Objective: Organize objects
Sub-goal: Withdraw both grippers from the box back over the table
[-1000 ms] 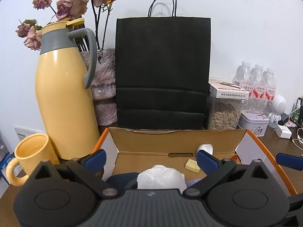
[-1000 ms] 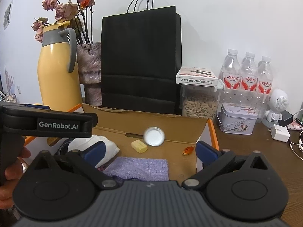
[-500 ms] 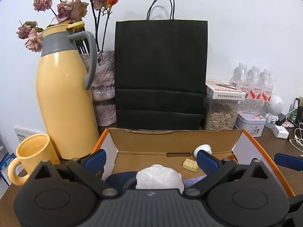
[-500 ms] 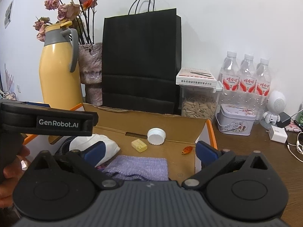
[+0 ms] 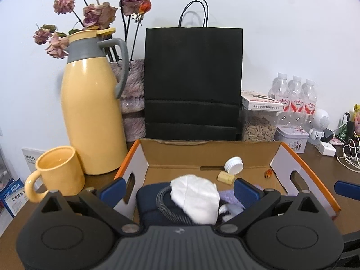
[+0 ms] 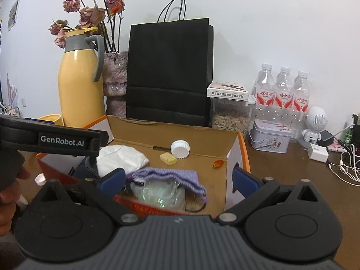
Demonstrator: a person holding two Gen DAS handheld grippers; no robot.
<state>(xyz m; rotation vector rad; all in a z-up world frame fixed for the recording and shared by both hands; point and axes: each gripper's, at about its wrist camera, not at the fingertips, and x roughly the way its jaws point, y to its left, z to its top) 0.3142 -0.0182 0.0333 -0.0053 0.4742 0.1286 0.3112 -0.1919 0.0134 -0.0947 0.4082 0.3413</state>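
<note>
Both tongs — left (image 5: pixel 178 187), right (image 6: pixel 178 178) — gape wide, empty; above box (image 5: pixel 209 155).

A yellow jug (image 5: pixel 90 117) with a grey handle is standing at my left, with a yellow mug (image 5: pixel 57 173) sitting just in front of it. Dried roses (image 5: pixel 99 15) are rising from a fuzzy pink vase (image 5: pixel 133 99) behind the jug. A black paper bag (image 5: pixel 193 83) is standing upright against the wall. To its right, a clear jar of seeds (image 6: pixel 230 119) is carrying a small carton (image 6: pixel 227 91) on its lid, and three water bottles (image 6: pixel 284 90) are lining up behind a tin (image 6: pixel 270 138). A white toy robot (image 6: pixel 315 123) is standing beside a charger (image 6: pixel 318 154).
</note>
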